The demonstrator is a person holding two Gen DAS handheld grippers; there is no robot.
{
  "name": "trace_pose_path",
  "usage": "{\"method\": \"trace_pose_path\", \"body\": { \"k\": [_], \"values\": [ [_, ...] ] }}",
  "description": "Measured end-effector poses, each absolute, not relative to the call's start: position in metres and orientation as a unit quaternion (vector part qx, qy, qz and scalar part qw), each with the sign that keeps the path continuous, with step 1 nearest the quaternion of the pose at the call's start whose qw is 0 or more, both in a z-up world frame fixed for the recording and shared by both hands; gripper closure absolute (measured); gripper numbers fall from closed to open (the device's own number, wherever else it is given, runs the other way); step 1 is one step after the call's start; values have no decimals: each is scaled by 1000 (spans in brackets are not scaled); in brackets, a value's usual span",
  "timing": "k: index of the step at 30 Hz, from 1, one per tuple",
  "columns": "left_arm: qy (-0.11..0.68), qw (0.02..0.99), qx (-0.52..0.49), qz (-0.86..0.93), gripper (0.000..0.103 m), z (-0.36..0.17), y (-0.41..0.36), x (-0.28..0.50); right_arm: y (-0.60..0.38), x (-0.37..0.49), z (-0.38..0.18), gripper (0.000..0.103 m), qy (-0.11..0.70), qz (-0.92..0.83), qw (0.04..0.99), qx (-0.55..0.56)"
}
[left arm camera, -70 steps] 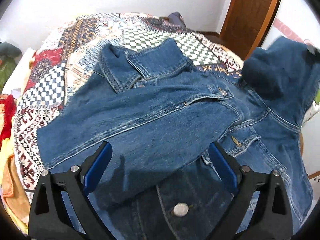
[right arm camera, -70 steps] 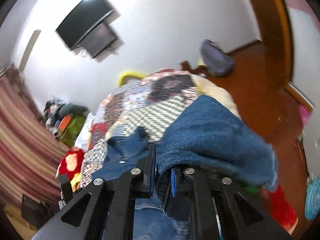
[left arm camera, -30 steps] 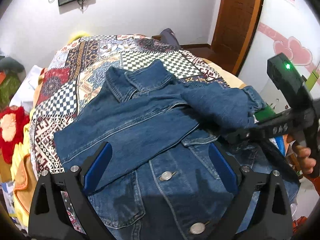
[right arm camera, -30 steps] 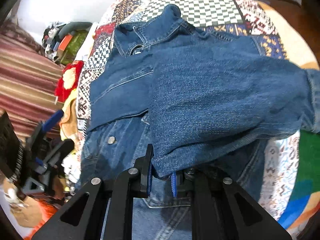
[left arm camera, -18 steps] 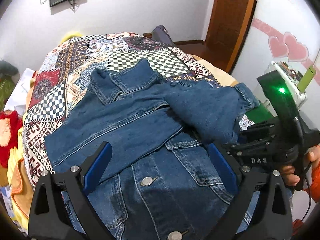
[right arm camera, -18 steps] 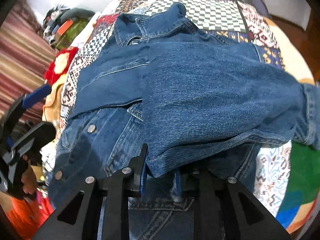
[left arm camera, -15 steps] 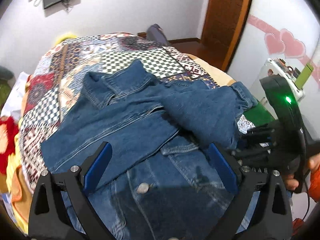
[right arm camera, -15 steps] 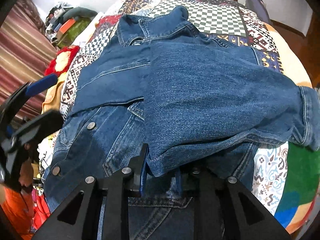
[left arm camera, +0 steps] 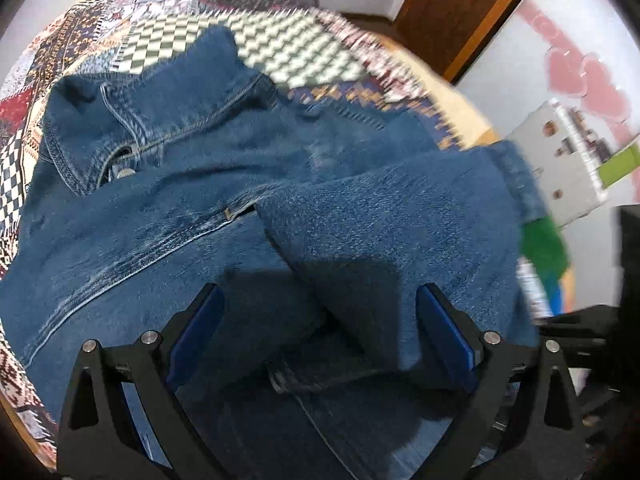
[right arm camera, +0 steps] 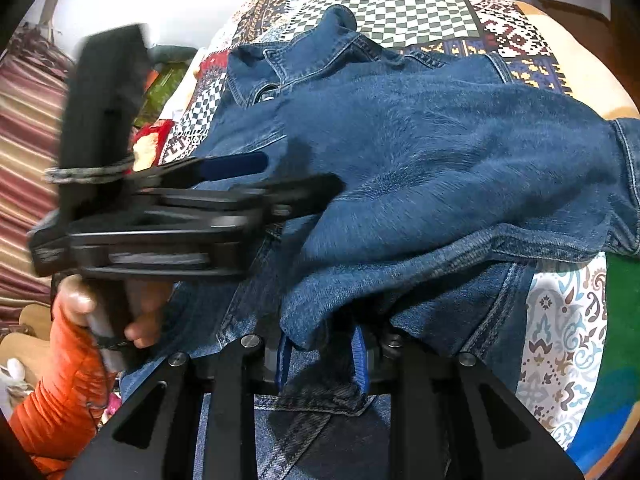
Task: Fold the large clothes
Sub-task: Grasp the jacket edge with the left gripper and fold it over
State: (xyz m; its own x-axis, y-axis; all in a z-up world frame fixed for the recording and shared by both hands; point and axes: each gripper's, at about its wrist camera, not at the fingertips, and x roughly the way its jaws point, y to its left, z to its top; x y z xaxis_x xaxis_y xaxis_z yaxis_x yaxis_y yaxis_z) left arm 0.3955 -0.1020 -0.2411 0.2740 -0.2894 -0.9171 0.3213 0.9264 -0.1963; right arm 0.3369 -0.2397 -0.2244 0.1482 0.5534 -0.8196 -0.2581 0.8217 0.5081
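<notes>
A blue denim jacket (left arm camera: 168, 208) lies front up on a patchwork bedspread (left arm camera: 280, 44), collar at the far end. Its sleeve (left arm camera: 400, 232) is folded across the chest, cuff toward the right bed edge. My left gripper (left arm camera: 320, 332) is open and empty, low over the folded sleeve and the jacket's middle. It shows blurred in the right wrist view (right arm camera: 256, 184), over the jacket (right arm camera: 420, 152). My right gripper (right arm camera: 320, 356) has its jaws slightly parted, with the sleeve's edge lying between the pads.
A wooden door (left arm camera: 472, 8) stands at the far right. A white box (left arm camera: 560, 160) and a green item (left arm camera: 544, 240) sit beside the bed's right edge. Piled clothes and a striped cloth (right arm camera: 24, 128) lie left of the bed.
My left gripper has swung forward and down over the folded sleeve, close to my right gripper. My right gripper's jaws have loosened on the sleeve edge.
</notes>
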Motion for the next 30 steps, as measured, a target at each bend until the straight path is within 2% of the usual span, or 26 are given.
{"method": "trace_pose_path", "body": {
  "k": [3, 10, 15, 23, 27, 30],
  "values": [
    [582, 792, 25, -180, 0, -259, -104, 400, -243, 337, -222, 83, 594, 267, 750, 114],
    [574, 799, 33, -178, 0, -259, -103, 397, -273, 326, -204, 82, 589, 247, 762, 108],
    [573, 802, 39, -165, 0, -252, -100, 396, -313, 313, -183, 82, 561, 167, 808, 67],
    [505, 843, 83, -168, 0, -184, -119, 378, -389, 304, -162, 82, 524, 93, 836, 130],
    [471, 849, 106, -216, 0, -150, -161, 367, -409, 301, -153, 82, 506, 56, 851, 128],
    [468, 832, 129, -267, 0, -148, -206, 366, -421, 300, -146, 82, 493, 39, 860, 125]
  ]
}}
